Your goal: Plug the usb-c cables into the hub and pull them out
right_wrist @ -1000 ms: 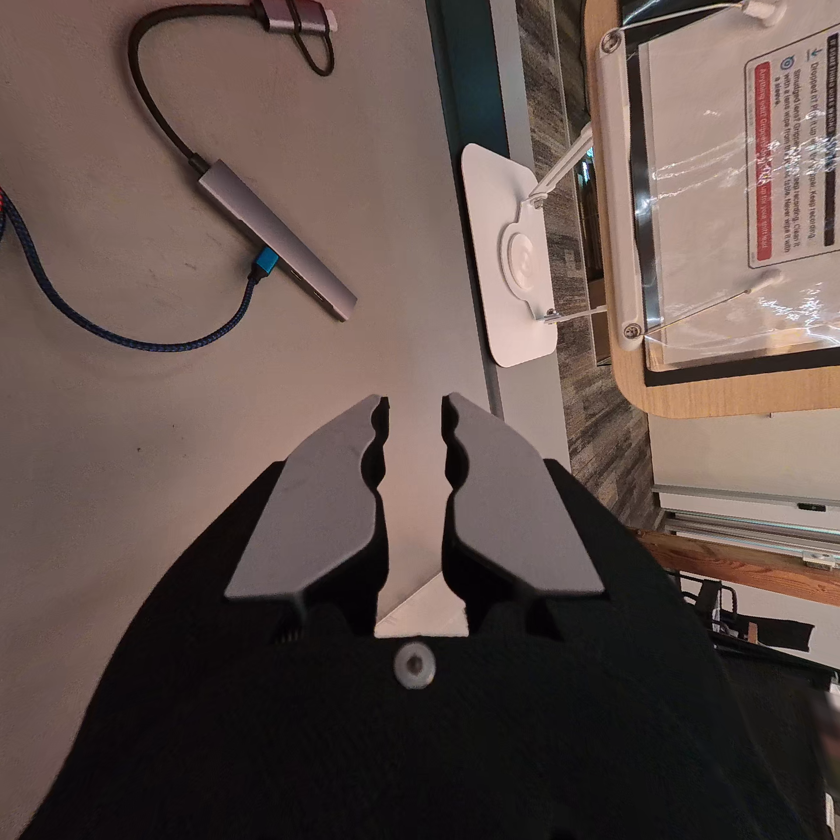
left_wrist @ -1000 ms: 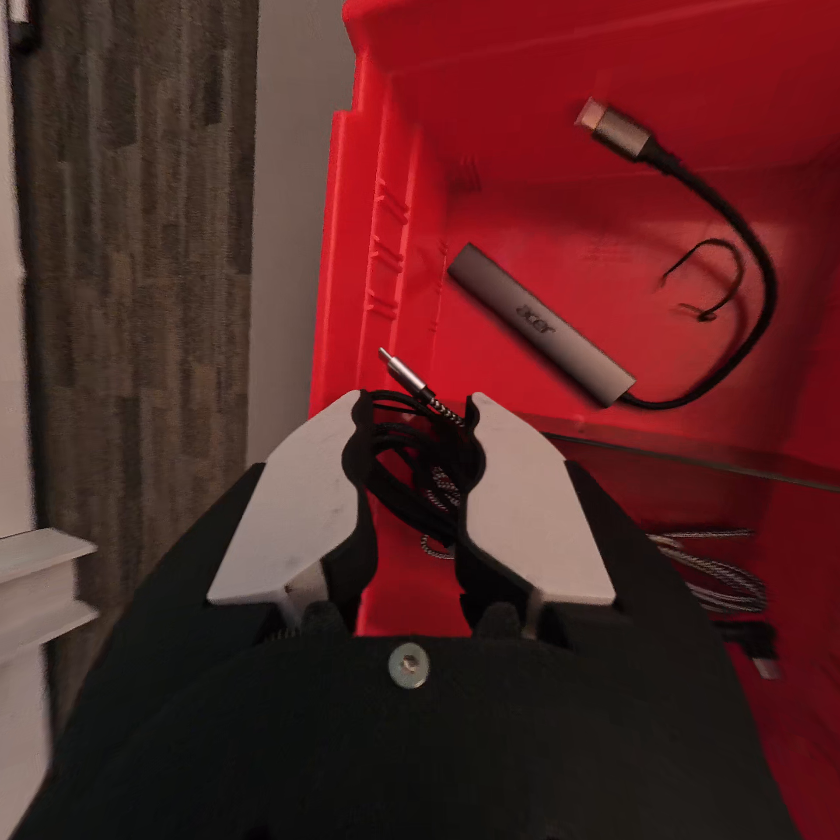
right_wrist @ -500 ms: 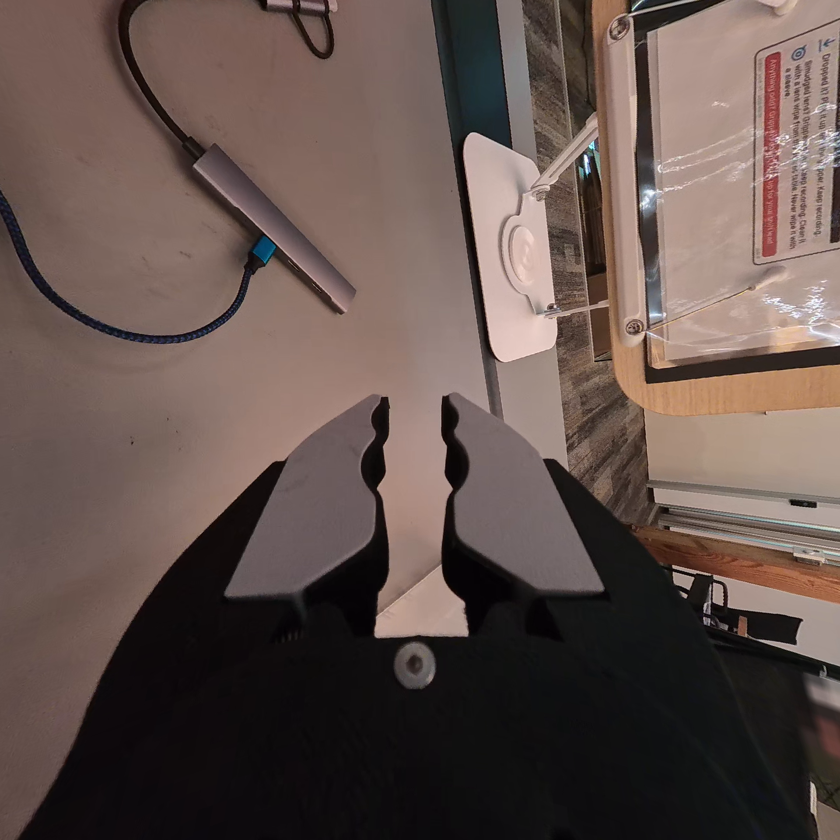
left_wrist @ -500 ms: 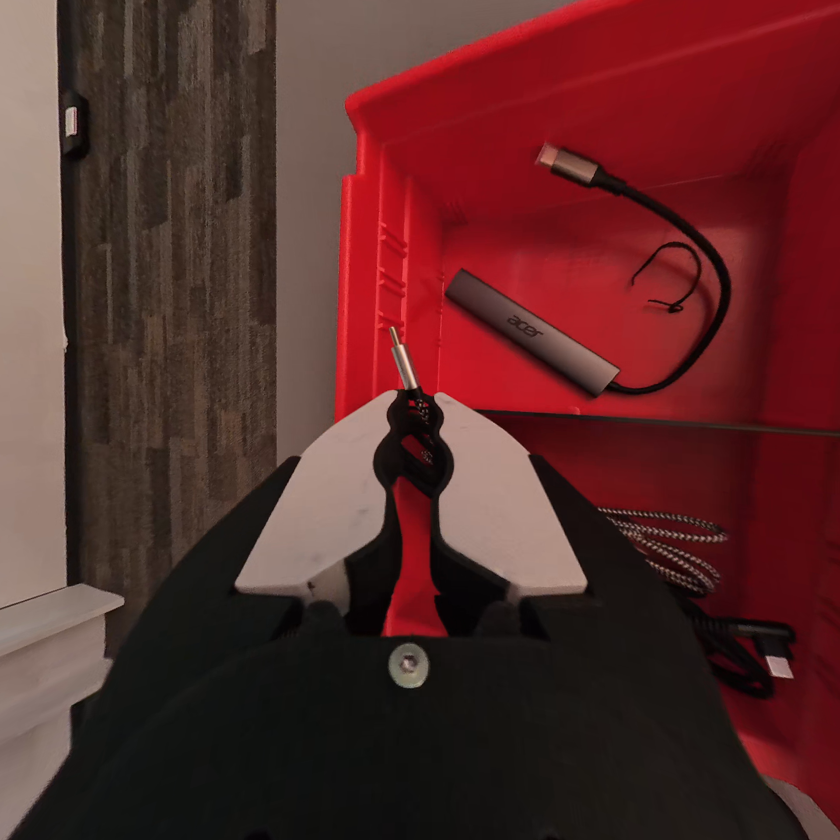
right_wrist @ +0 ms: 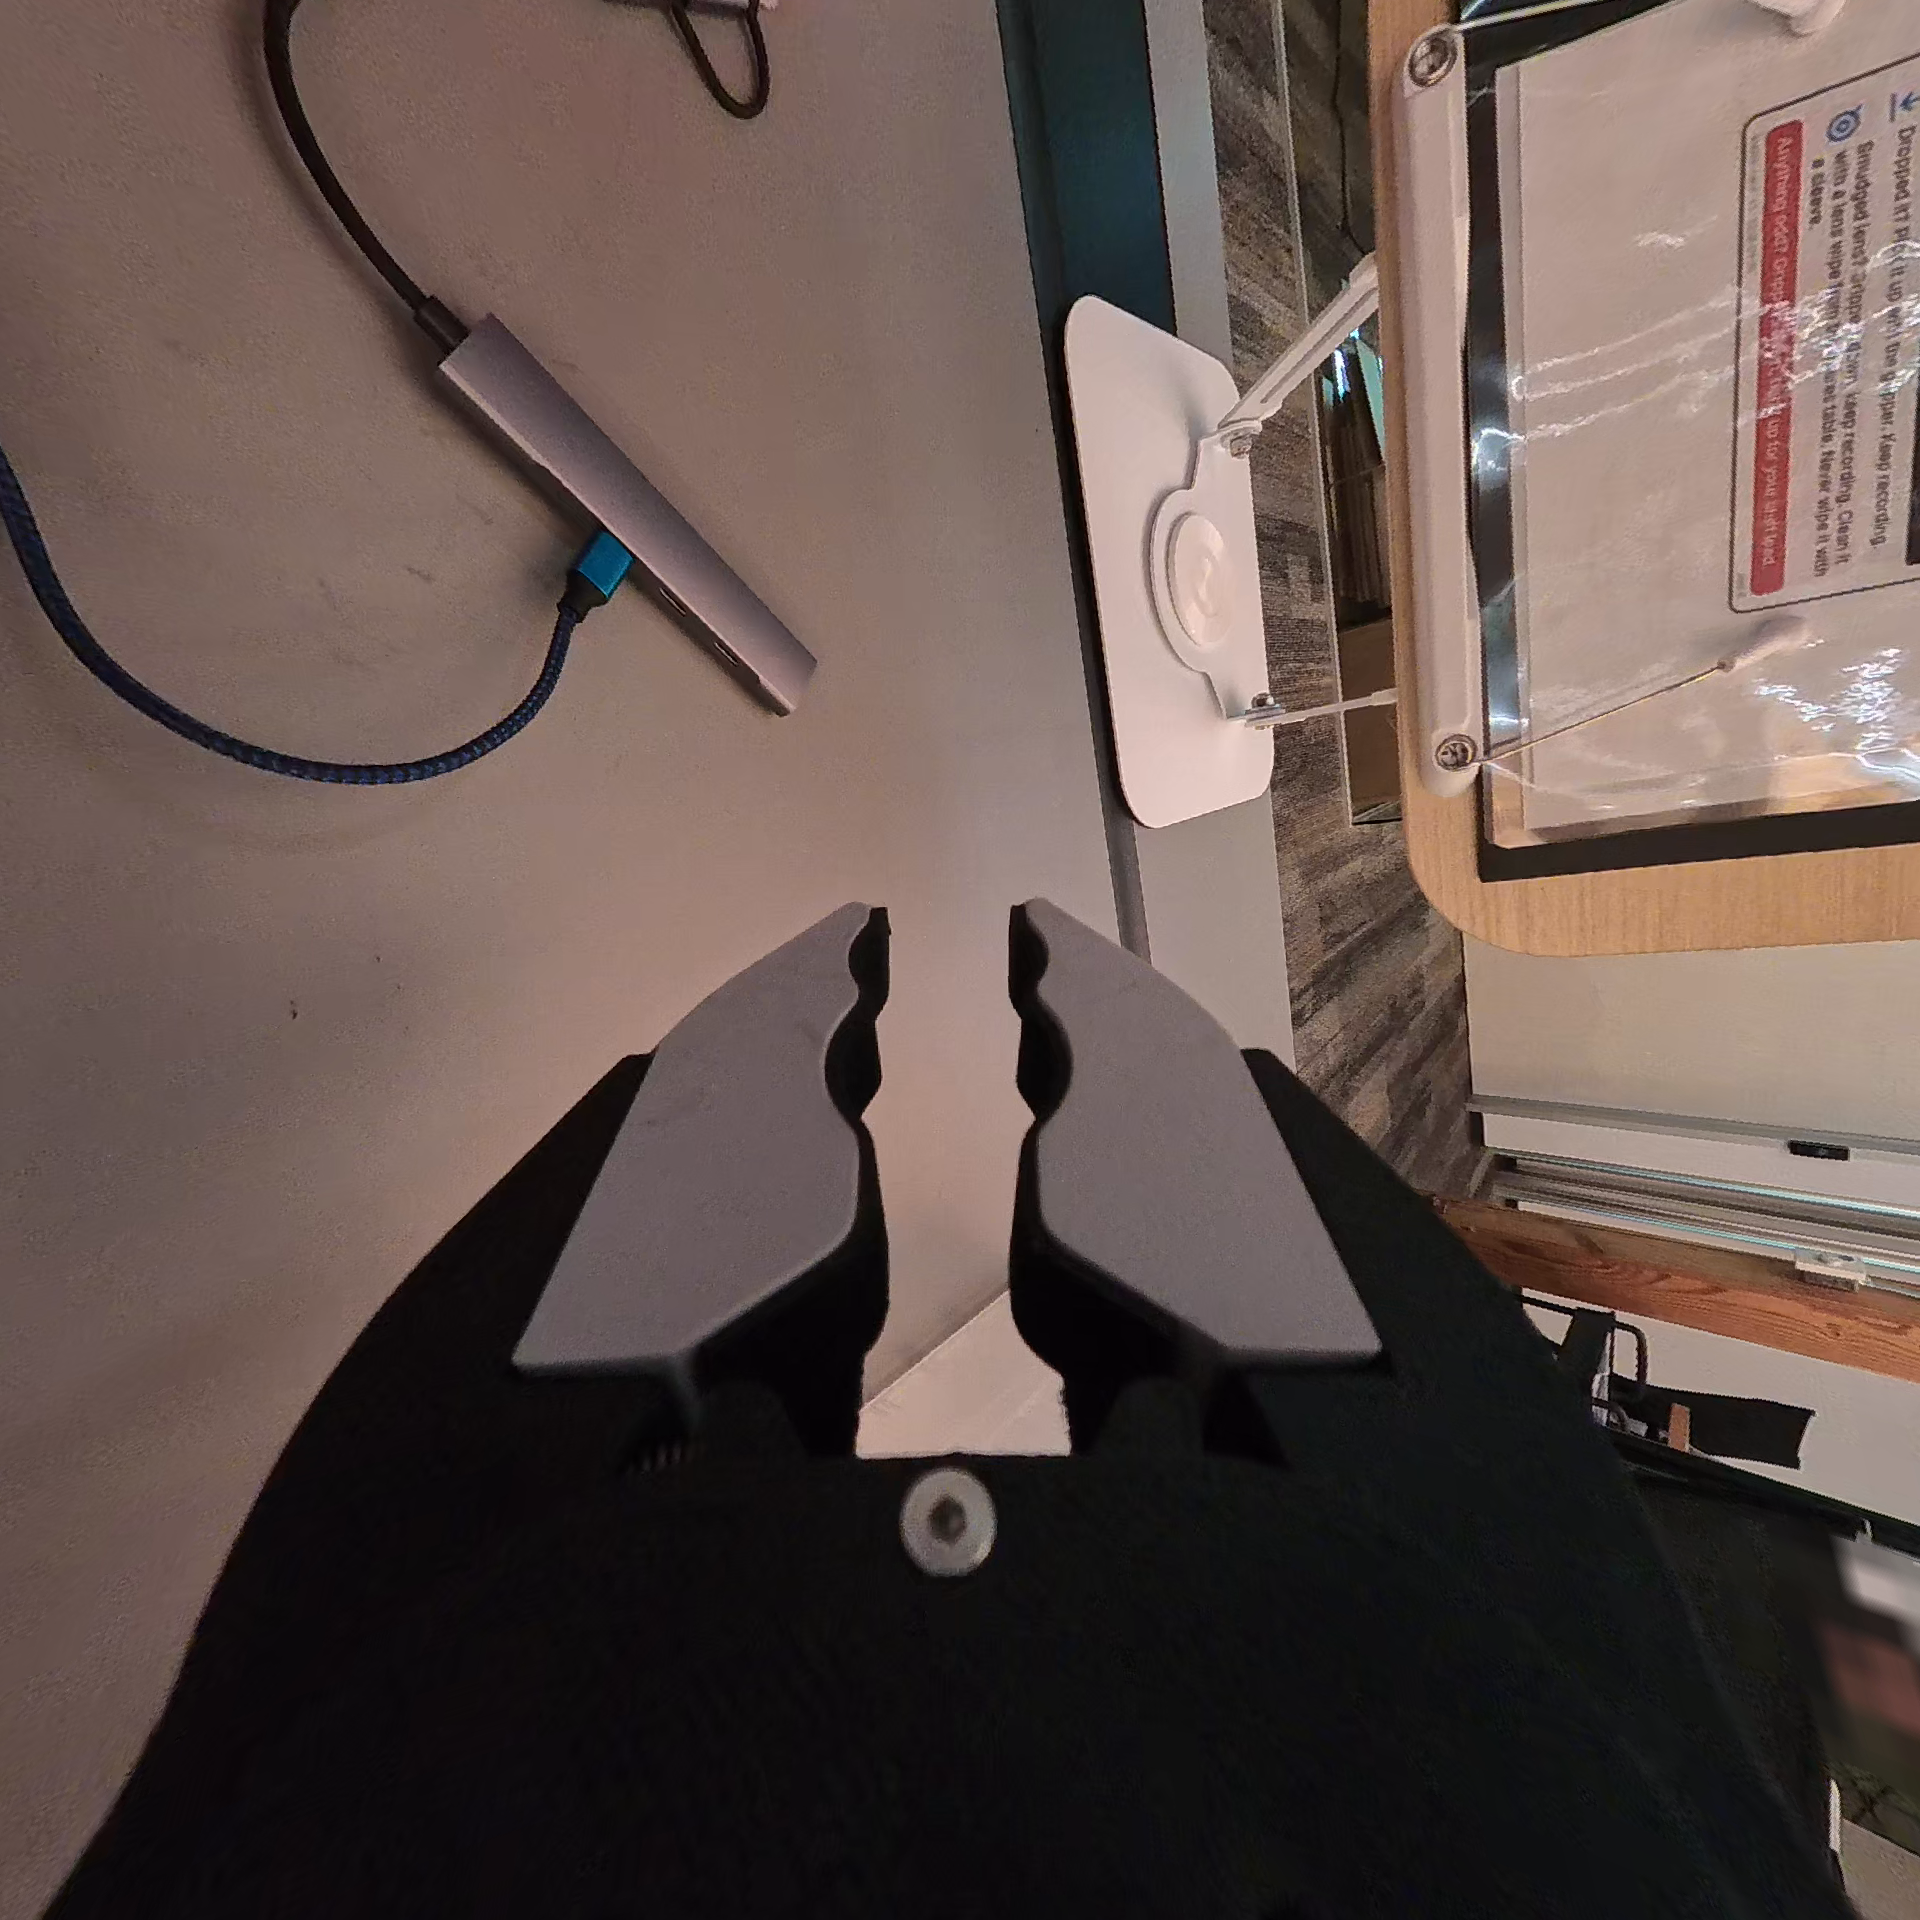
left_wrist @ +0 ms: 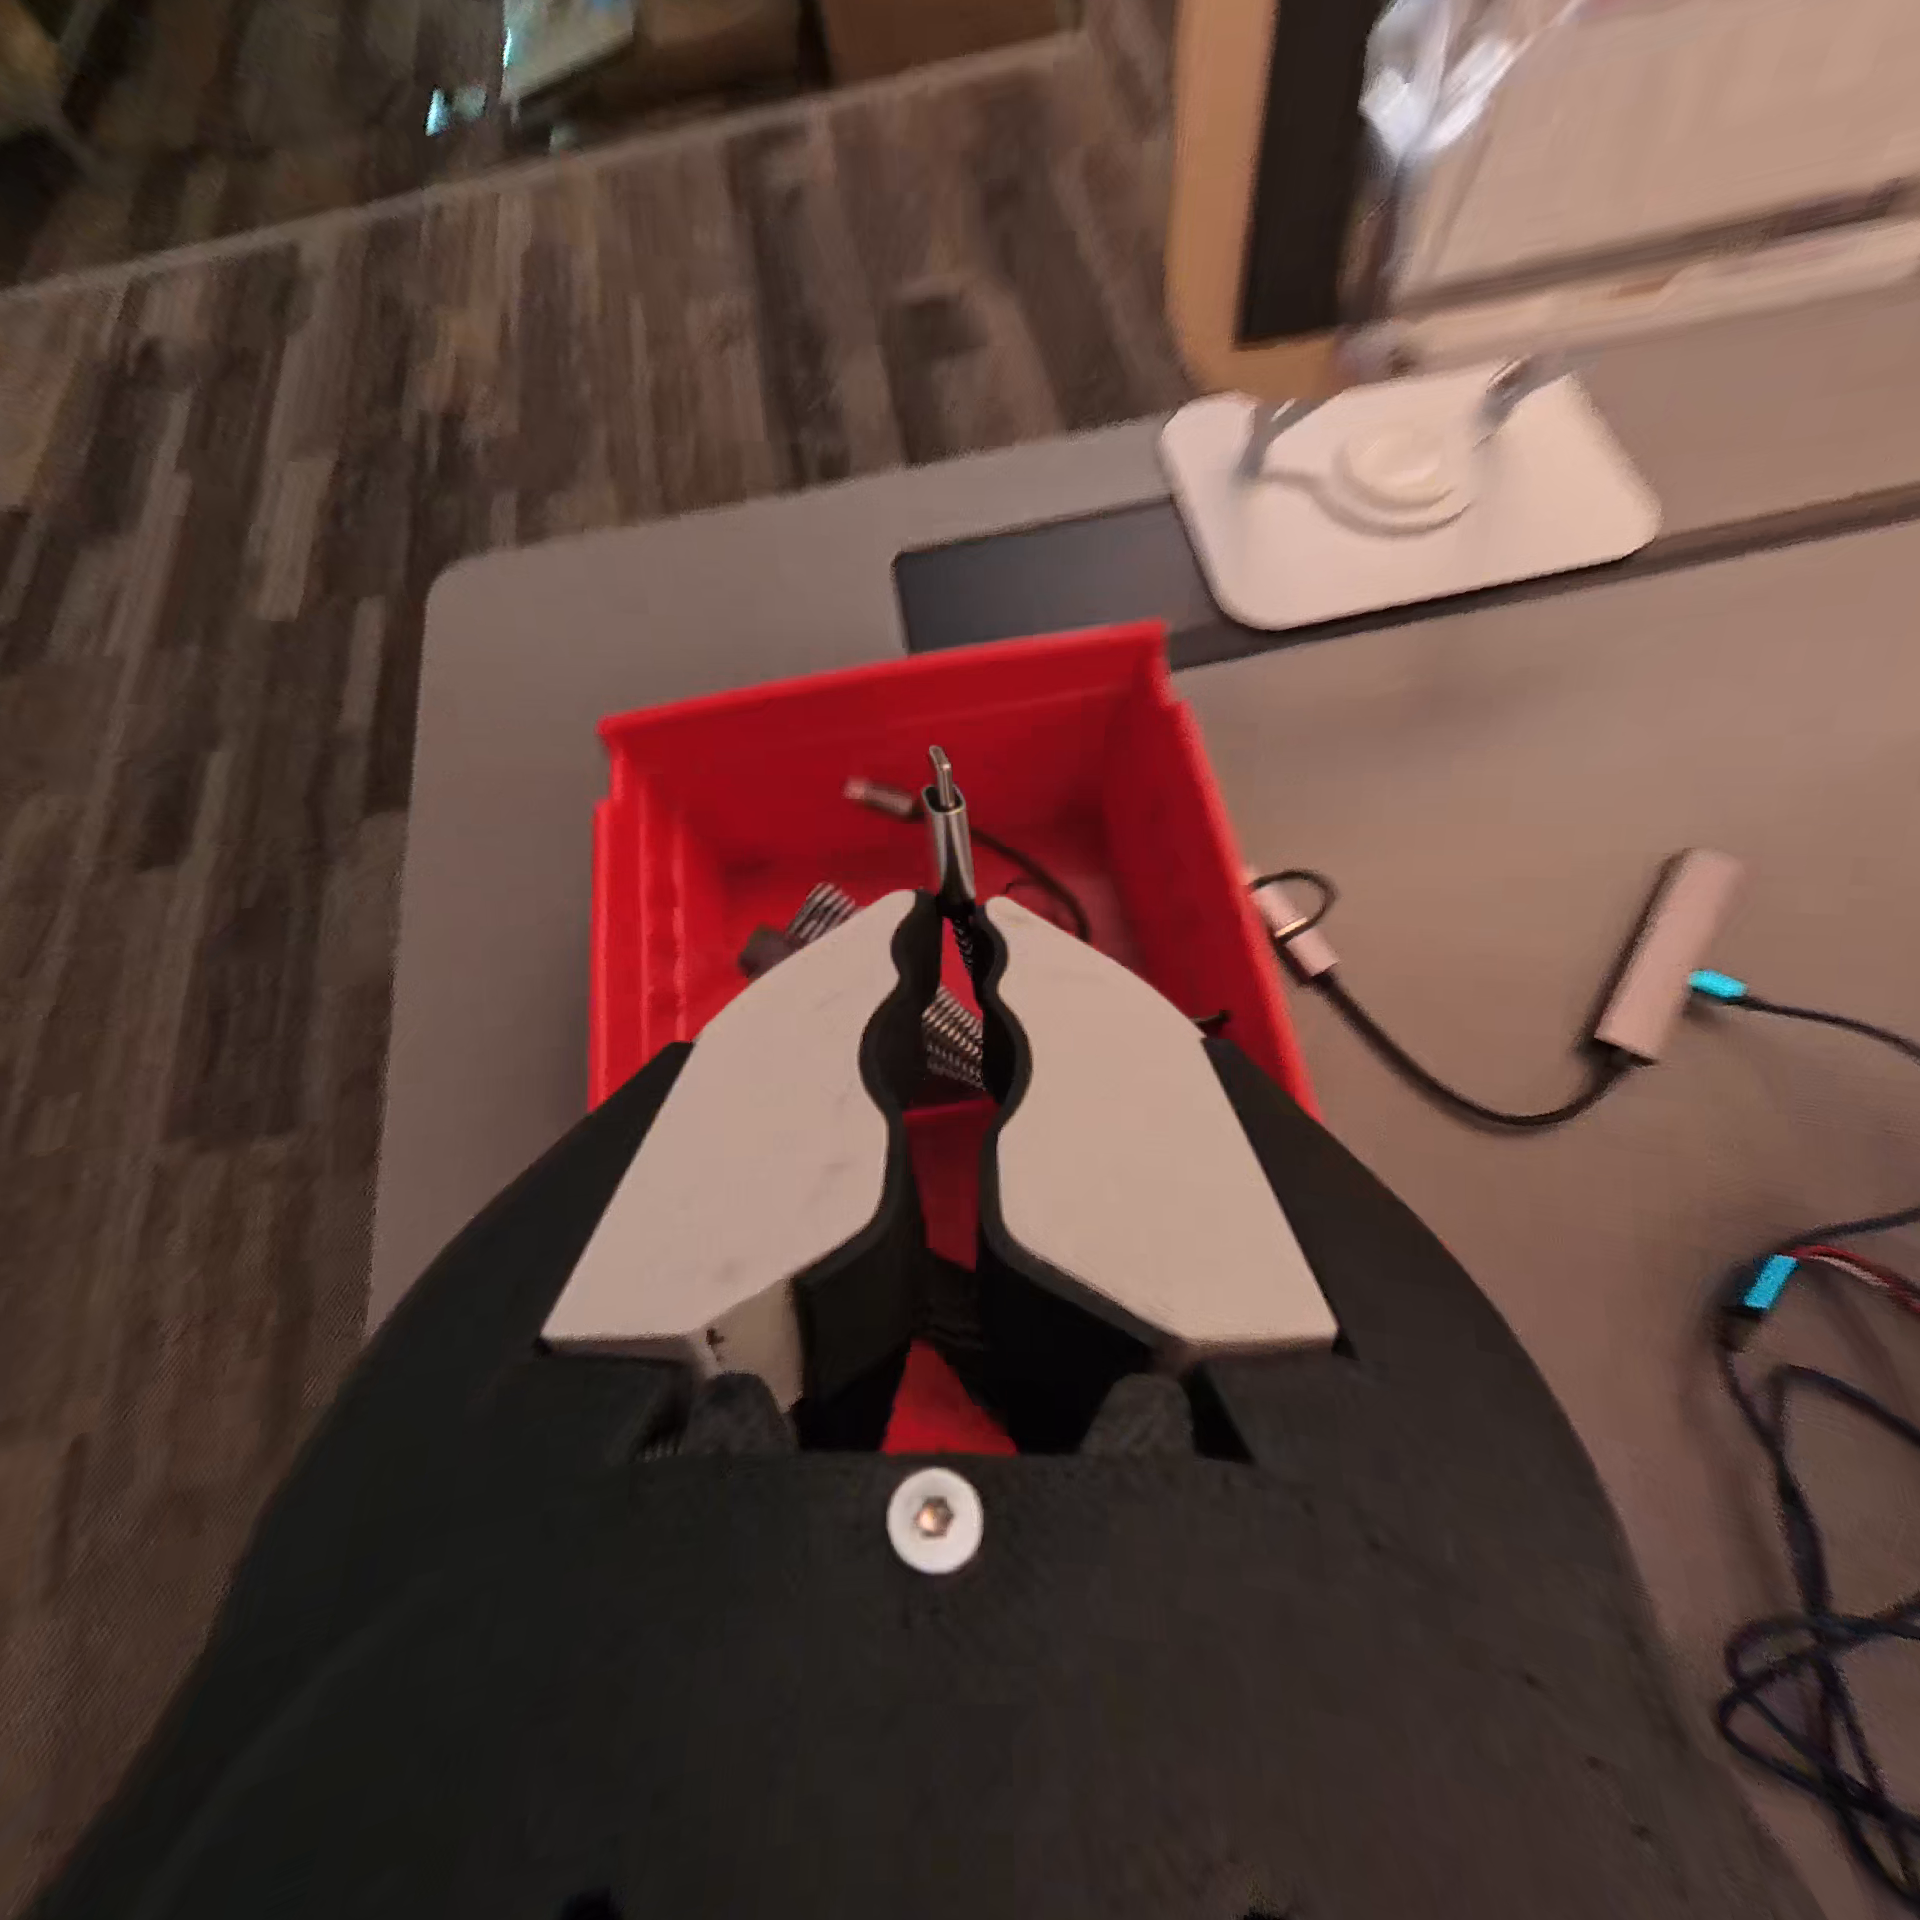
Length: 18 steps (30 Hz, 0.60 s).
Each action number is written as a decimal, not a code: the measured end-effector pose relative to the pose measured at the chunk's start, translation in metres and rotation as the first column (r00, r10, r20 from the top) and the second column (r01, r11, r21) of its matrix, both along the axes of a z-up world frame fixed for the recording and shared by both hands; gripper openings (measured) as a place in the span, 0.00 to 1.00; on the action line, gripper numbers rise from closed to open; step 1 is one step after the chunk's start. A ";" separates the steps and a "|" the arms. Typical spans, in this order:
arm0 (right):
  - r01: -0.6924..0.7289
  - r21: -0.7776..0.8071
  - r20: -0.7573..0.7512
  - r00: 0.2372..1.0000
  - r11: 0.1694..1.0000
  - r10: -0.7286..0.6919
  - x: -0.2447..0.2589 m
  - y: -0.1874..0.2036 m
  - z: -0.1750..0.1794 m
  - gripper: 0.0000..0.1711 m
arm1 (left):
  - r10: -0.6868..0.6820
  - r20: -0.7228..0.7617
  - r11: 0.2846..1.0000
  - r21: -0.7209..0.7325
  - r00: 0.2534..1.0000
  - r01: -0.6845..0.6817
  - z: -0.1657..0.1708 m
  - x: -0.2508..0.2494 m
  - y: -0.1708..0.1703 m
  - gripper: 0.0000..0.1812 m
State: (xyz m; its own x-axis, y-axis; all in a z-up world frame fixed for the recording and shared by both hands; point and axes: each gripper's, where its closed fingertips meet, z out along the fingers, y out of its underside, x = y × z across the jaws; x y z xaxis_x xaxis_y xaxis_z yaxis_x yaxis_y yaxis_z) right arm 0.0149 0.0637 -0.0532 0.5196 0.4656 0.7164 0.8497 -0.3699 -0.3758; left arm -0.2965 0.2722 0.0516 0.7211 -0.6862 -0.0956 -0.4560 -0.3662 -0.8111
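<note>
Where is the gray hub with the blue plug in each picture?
Left wrist view: the gray hub lies on the table at the right edge, right of the red bin.
Right wrist view: the hub lies at upper left, the blue plug in its side.
Shared landmark: the white stand base.

hubs on table: 1 (right_wrist: pixel 623 520) | blue cables plugged into it: 1 (right_wrist: pixel 312 758) | red bins: 1 (left_wrist: pixel 1216 831) | silver plugs held over bin: 1 (left_wrist: pixel 948 831) | white stands: 1 (right_wrist: pixel 1153 561) | grippers: 2 (left_wrist: pixel 951 909) (right_wrist: pixel 948 925)
</note>
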 end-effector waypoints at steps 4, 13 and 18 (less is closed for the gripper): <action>-0.004 0.010 -0.007 1.000 1.000 0.004 -0.002 0.001 0.001 0.13 | -0.143 0.181 0.983 0.143 0.973 0.118 0.055 0.017 -0.036 0.02; -0.100 0.377 -0.239 0.950 0.921 0.200 -0.045 0.000 0.079 0.13 | -0.600 0.326 0.800 0.271 0.730 0.536 0.098 0.087 -0.152 0.02; -0.118 0.616 -0.504 0.700 0.779 0.505 -0.106 -0.027 0.142 0.15 | -0.697 0.454 0.683 0.186 0.554 0.706 0.077 0.144 -0.193 0.02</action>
State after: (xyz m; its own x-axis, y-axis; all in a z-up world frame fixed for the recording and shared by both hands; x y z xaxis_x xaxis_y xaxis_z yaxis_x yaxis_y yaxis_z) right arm -0.0906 0.0365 0.0892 0.8133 0.3586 0.4582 0.3740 0.2810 -0.8838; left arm -0.1529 0.0788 0.1290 -0.0429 -0.9923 0.1166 -0.1547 -0.1087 -0.9820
